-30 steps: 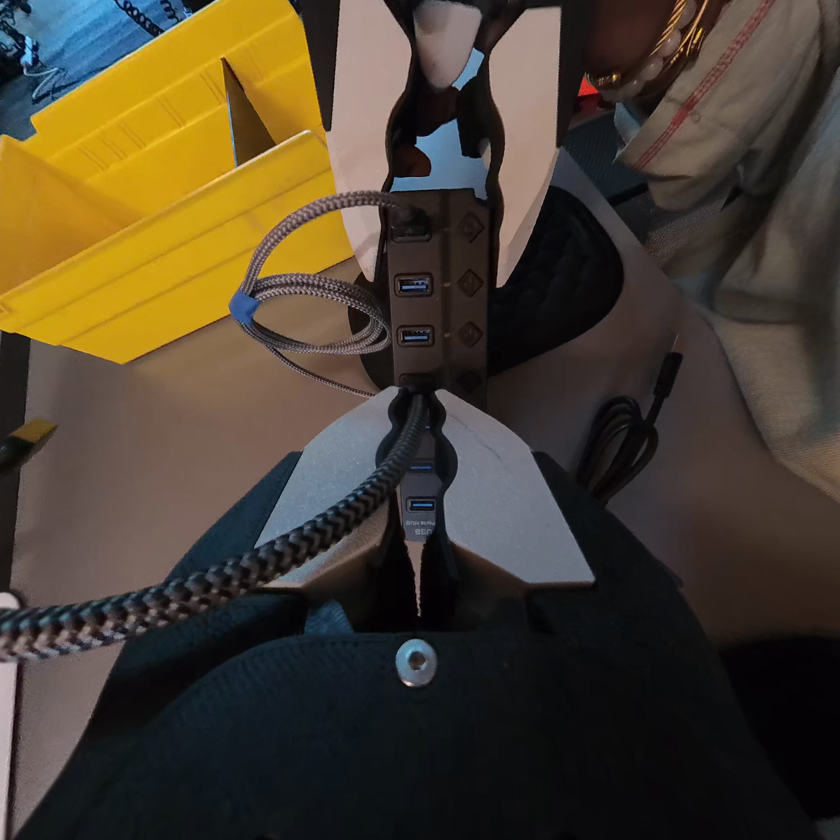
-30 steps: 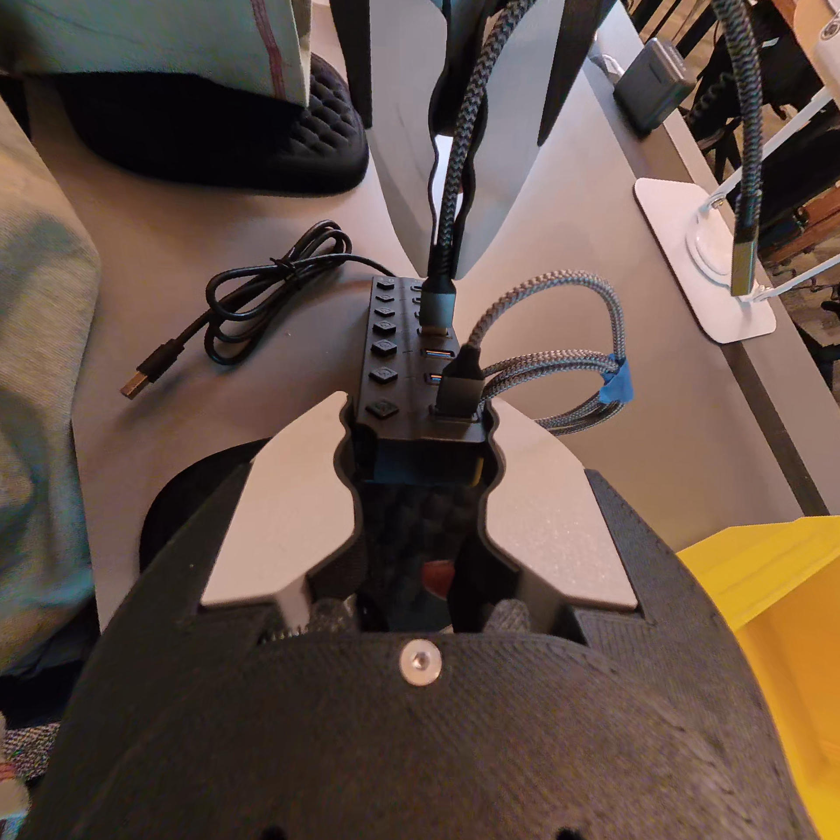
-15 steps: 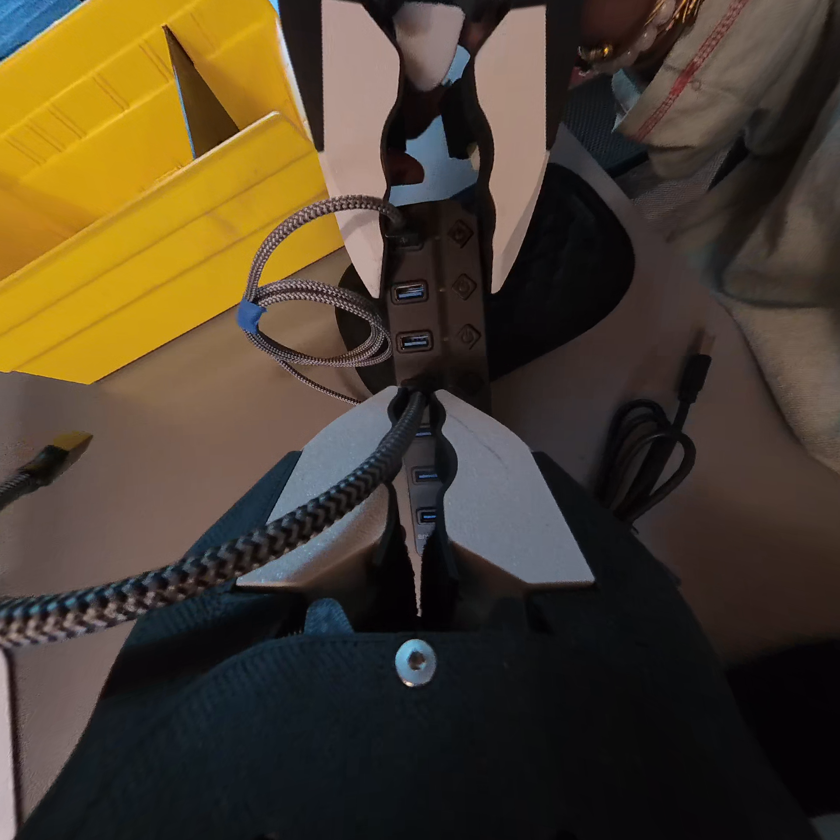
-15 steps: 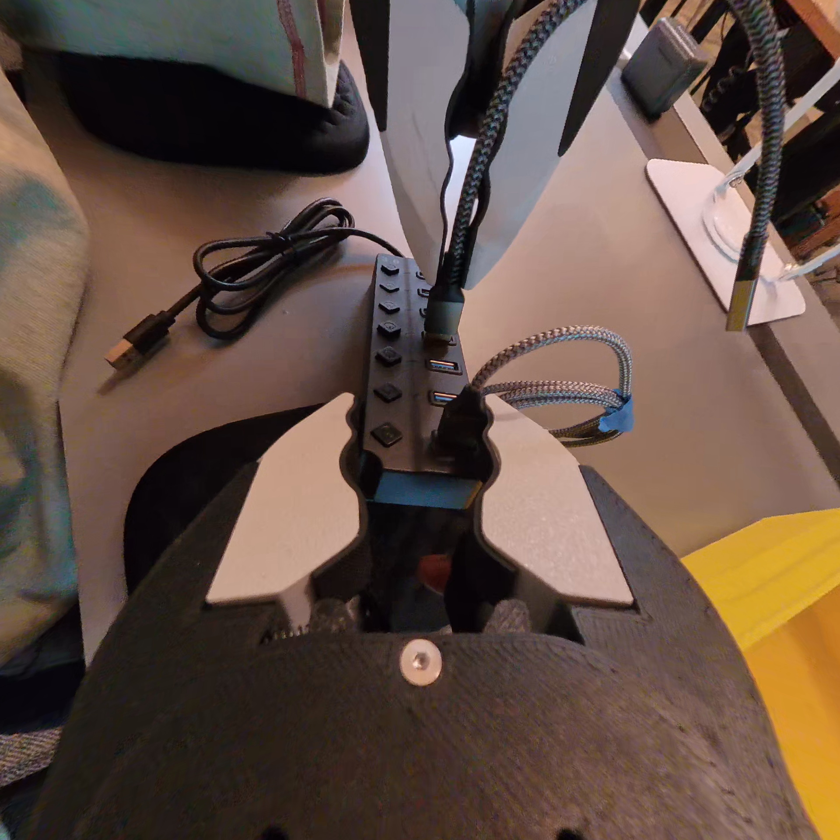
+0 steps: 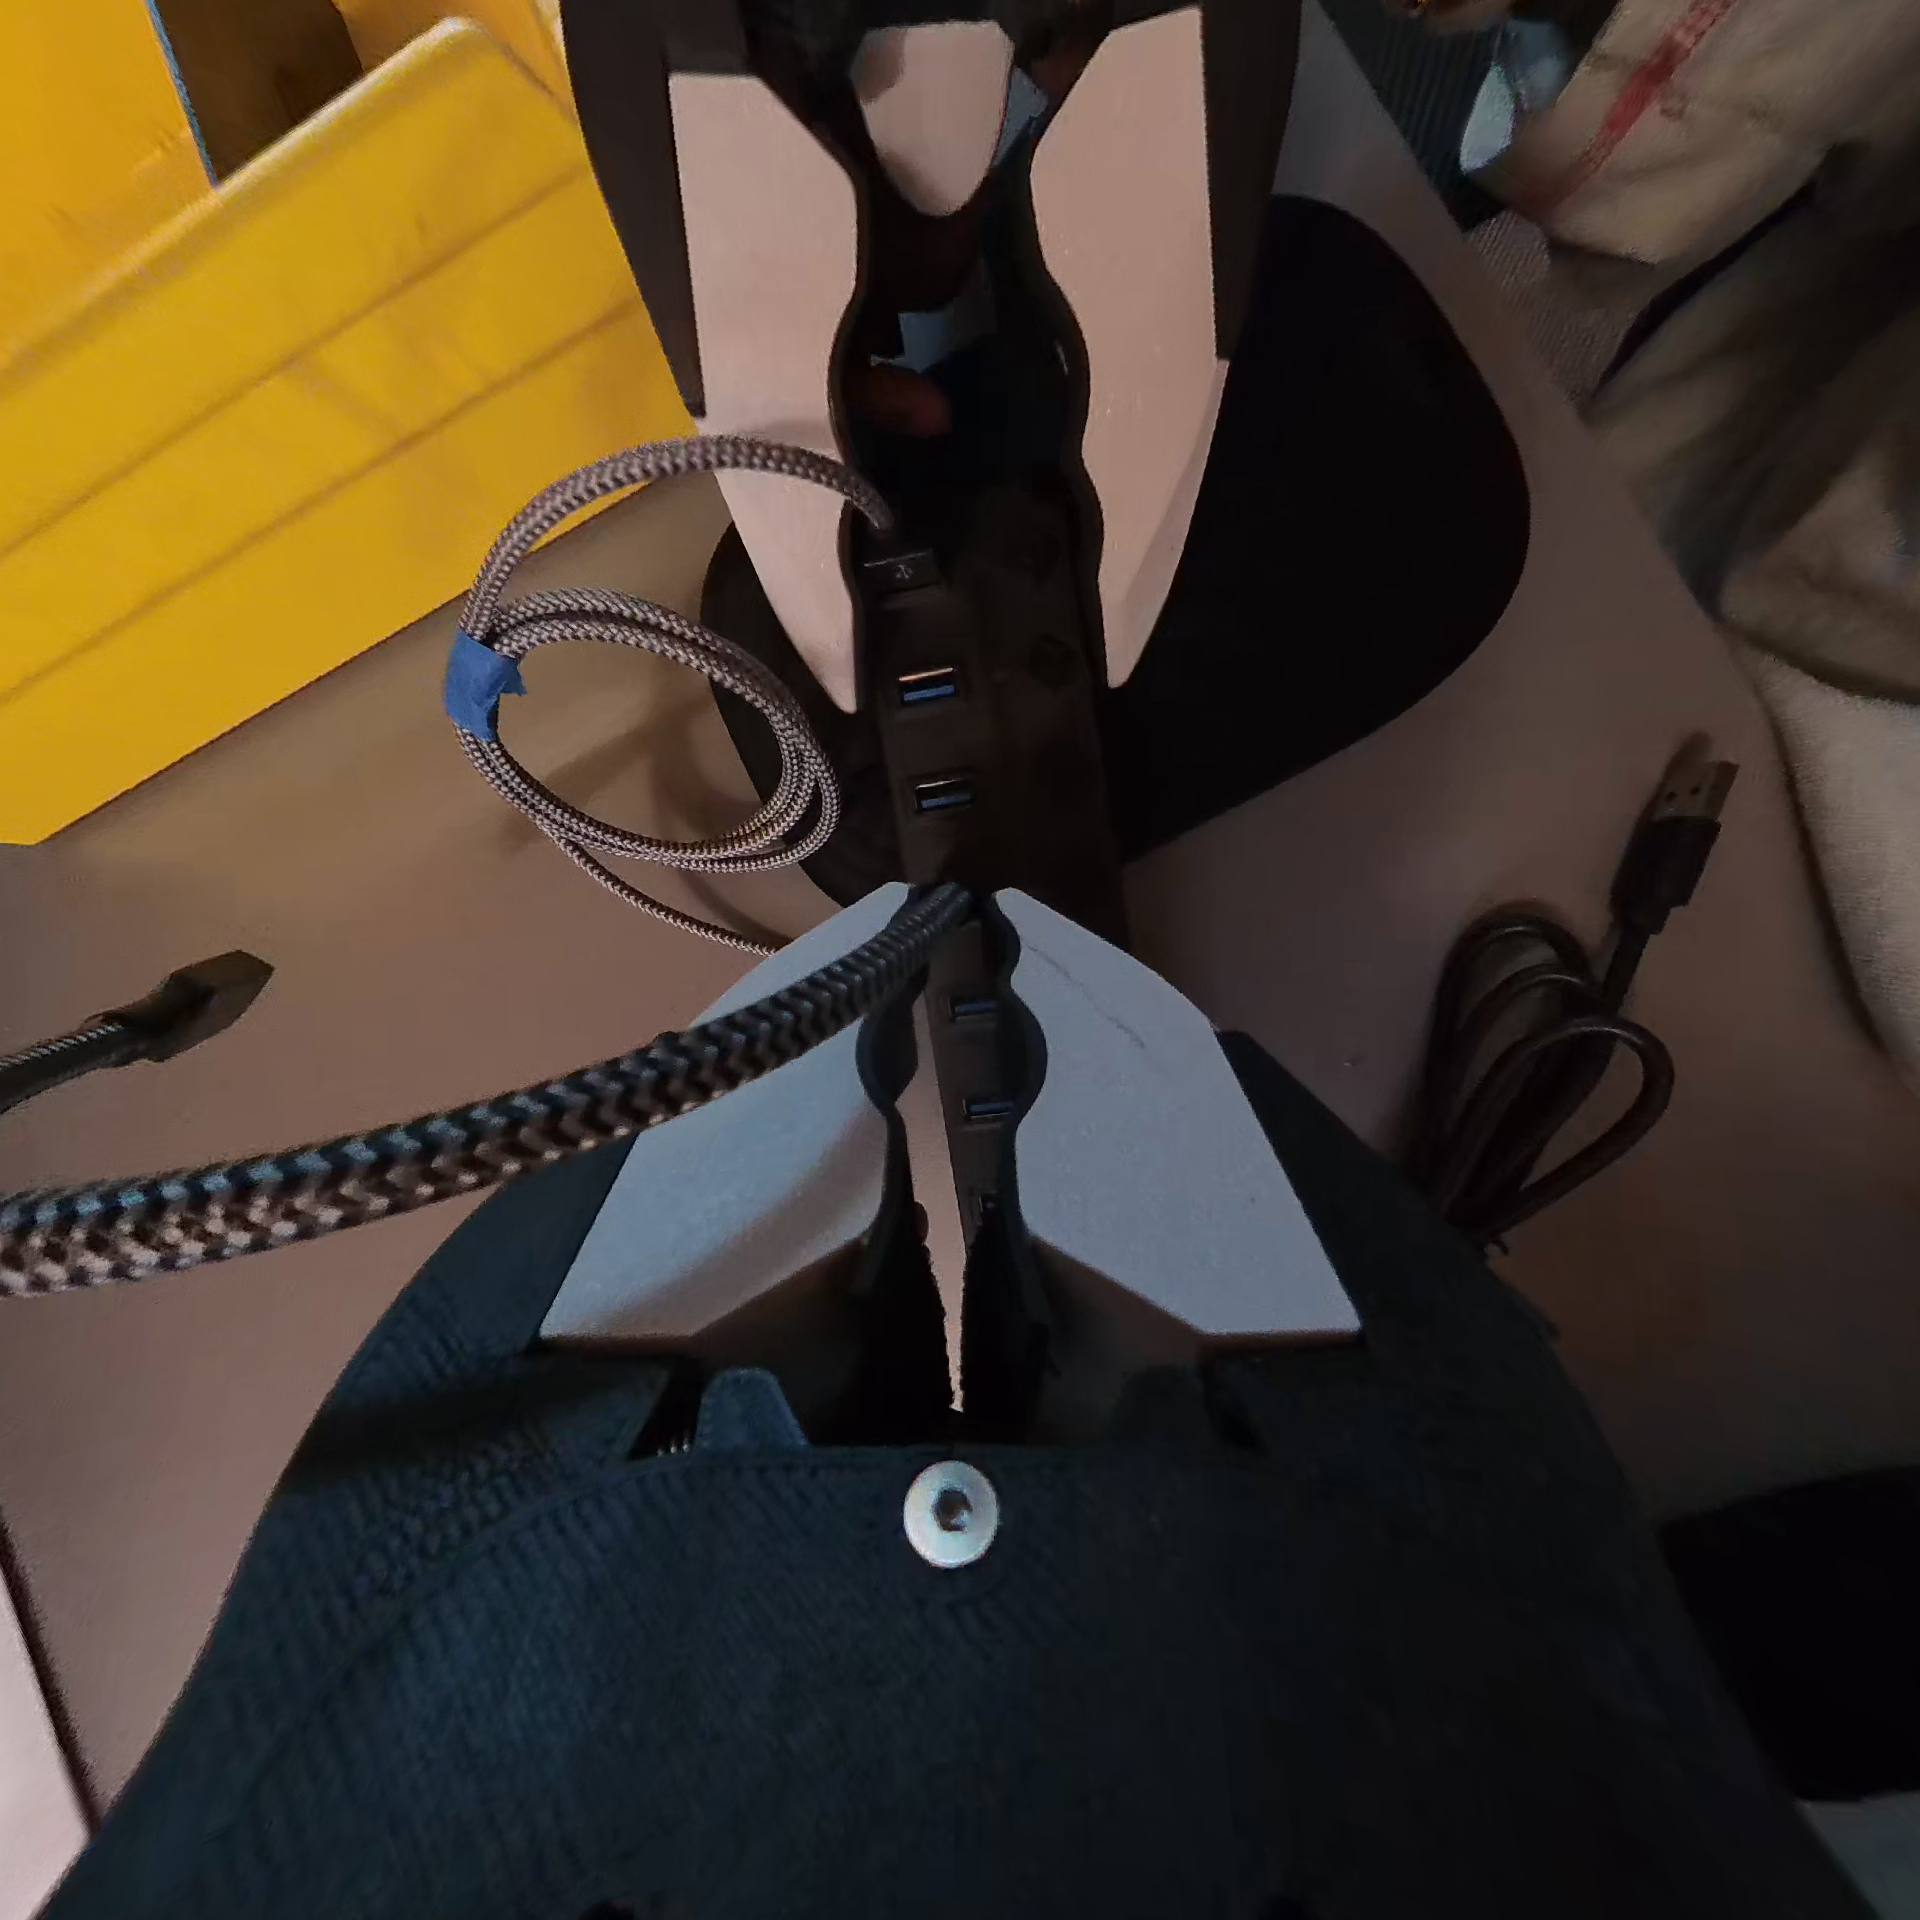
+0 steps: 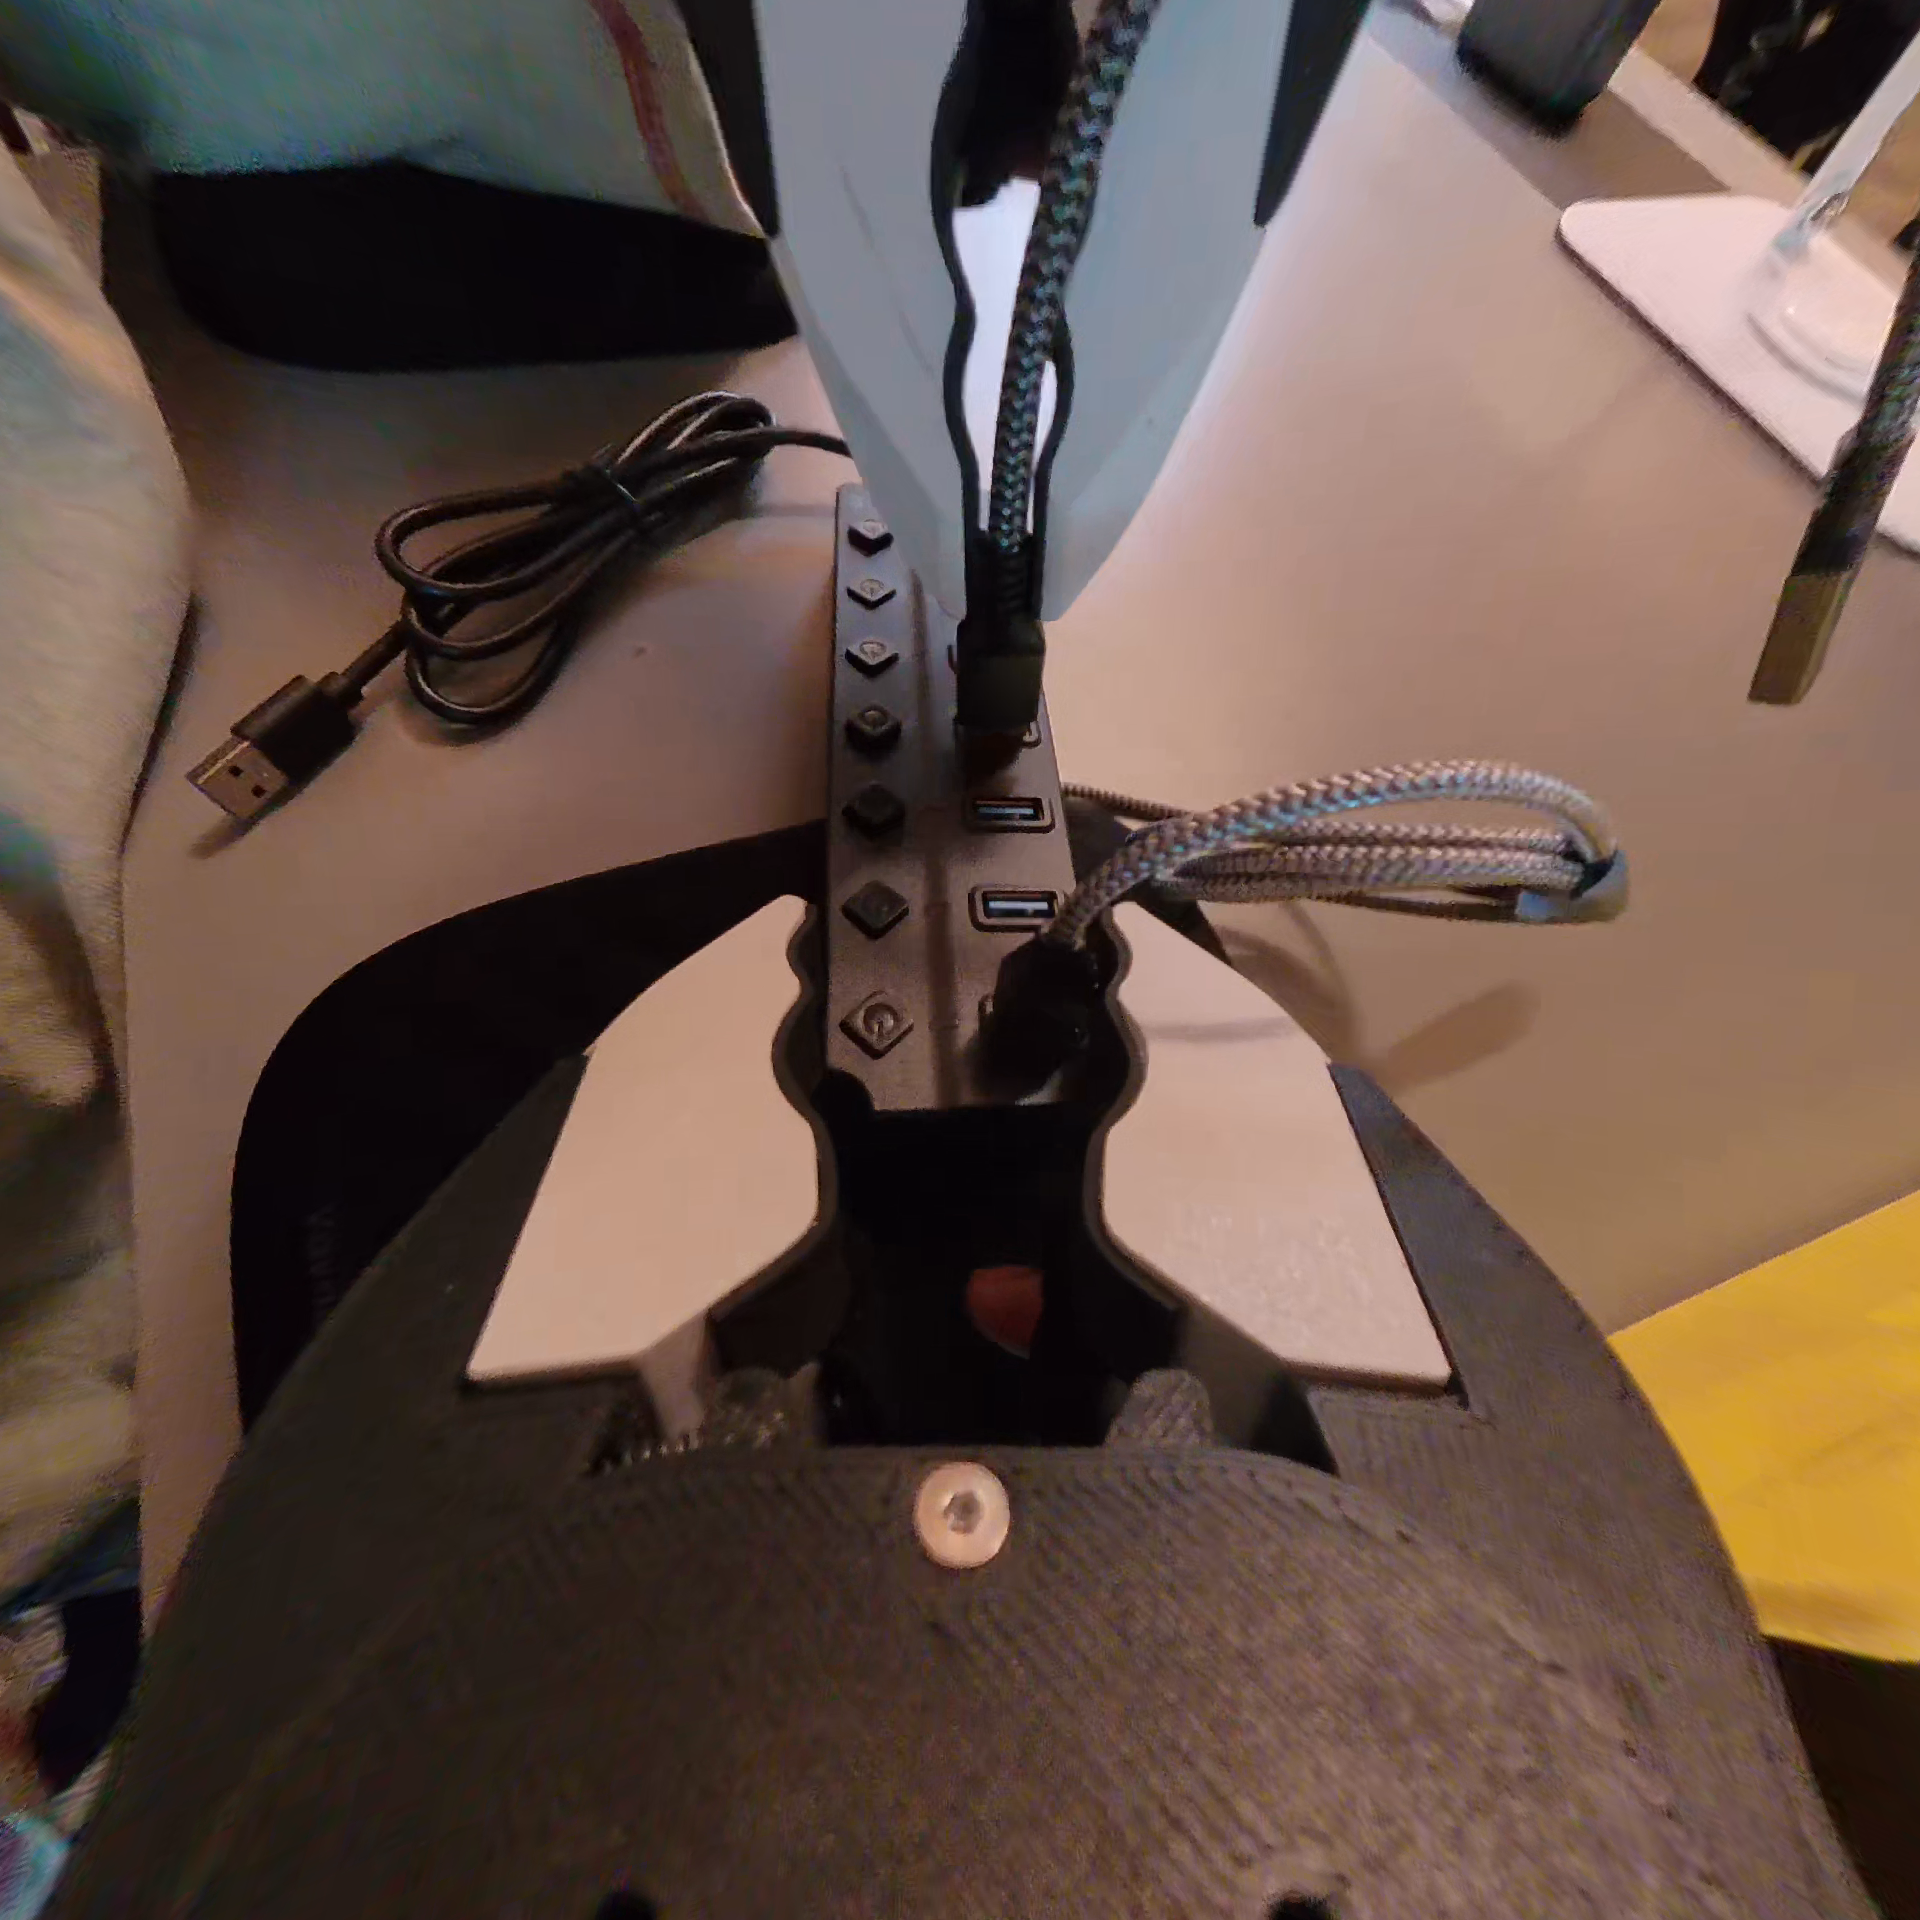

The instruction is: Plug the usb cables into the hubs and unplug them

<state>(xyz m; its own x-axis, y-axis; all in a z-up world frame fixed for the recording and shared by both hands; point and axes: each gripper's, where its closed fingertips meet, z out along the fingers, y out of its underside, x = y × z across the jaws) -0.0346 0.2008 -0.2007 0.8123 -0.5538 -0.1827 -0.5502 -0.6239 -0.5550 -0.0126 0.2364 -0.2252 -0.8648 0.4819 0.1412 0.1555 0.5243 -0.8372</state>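
Observation:
A black USB hub [image 6: 904,831] with a row of buttons and ports is held at its near end by my right gripper [image 6: 956,935], which is shut on it. The right gripper also shows in the left wrist view [image 5: 977,686] at the hub's [image 5: 997,810] far end. My left gripper [image 5: 951,904] is shut on a black-and-grey braided cable [image 5: 520,1122] just behind its plug [image 6: 997,665]. The plug stands at a middle port; I cannot tell how deep it sits. A grey braided coil [image 6: 1351,821] with blue tape is plugged into the end port.
A bundled thin black cable [image 6: 540,561] lies loose on the table. A yellow bin [image 5: 260,416] stands beyond the coil. A black wrist rest [image 5: 1351,520] lies under the hub's far end. The braided cable's free end [image 6: 1808,623] hangs near a white stand base [image 6: 1714,312]. A person's clothing [image 5: 1818,520] borders the table. Across from one pair of fingers to the other is roughly 6 cm.
Both grips are the same. The two grippers and the hub now fill more of each view, and the yellow bin has slid toward the frame edge.

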